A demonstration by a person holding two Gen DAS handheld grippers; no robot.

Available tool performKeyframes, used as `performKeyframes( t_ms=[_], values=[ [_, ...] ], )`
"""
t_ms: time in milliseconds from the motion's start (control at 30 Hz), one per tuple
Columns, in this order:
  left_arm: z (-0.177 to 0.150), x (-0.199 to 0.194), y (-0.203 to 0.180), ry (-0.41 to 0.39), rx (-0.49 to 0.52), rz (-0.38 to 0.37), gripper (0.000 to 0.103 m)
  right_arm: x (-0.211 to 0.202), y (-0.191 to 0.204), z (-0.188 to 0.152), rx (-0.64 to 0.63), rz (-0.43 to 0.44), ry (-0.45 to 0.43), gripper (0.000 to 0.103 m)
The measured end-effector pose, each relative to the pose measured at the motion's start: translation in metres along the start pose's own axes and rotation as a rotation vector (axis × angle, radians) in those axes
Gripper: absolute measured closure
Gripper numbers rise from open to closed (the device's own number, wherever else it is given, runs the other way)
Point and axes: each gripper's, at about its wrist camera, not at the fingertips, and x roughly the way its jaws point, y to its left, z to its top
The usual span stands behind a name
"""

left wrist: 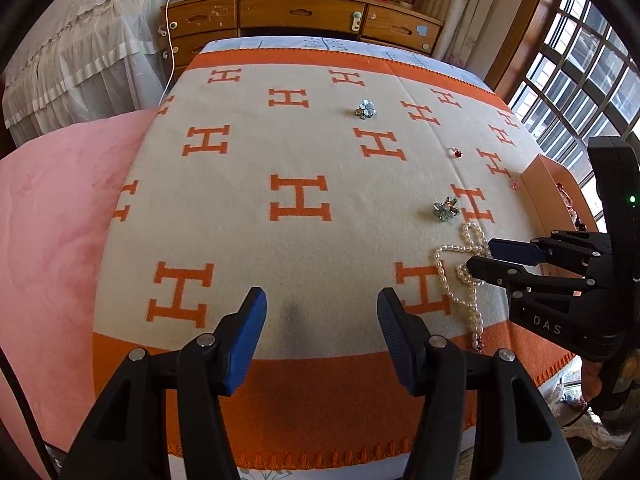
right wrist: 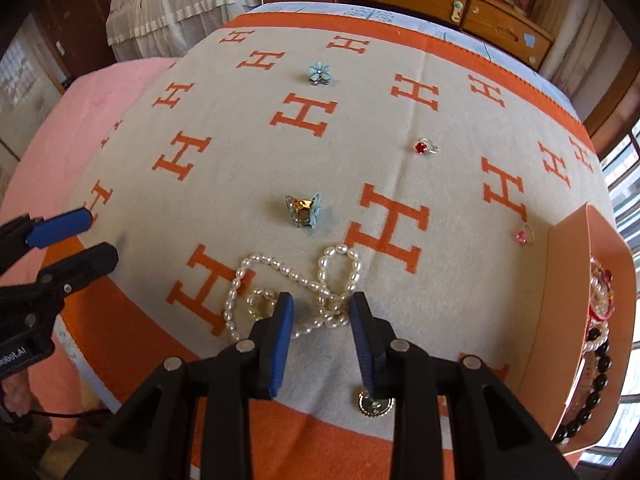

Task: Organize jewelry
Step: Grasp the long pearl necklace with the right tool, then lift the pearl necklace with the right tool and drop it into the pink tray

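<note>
Our right gripper [right wrist: 320, 312] points down with its blue-padded jaws parted, straddling the tangled loops of the white pearl necklace [right wrist: 298, 276]; the pads do not press on the beads, so nothing is grasped. A gold round pendant [right wrist: 375, 402] lies just behind the right finger. Just ahead of the fingertips sits a gold-and-blue flower hair claw [right wrist: 303, 210], and further ahead a second blue flower clip [right wrist: 319, 73]. Ahead and to the right lie a red-stone ring [right wrist: 425, 147] and a pink-stone ring [right wrist: 524, 235]. The open peach cardboard box [right wrist: 568, 280], holding black and white bead strands, stands to the right of the fingers.

Our left gripper [left wrist: 320, 312] hangs released over bare cream-and-orange H-patterned blanket [left wrist: 280, 152], with nothing between its jaws; the necklace is off to its right.
</note>
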Motion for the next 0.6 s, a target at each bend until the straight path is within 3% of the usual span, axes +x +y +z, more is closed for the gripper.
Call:
performKeyframes(
  t_ms=[67, 267, 600],
  values=[
    [0.001, 0.000, 0.001, 0.001, -0.003, -0.005, 0.047, 0.000, -0.003, 0.000, 0.008, 0.009, -0.004, 0.089],
    [0.002, 0.001, 0.001, 0.003, -0.004, -0.004, 0.047, -0.003, -0.016, 0.003, 0.067, 0.081, -0.013, 0.098],
    [0.020, -0.006, -0.015, -0.026, 0.042, 0.018, 0.047, -0.059, -0.051, 0.013, 0.170, 0.153, -0.172, 0.098]
  ],
)
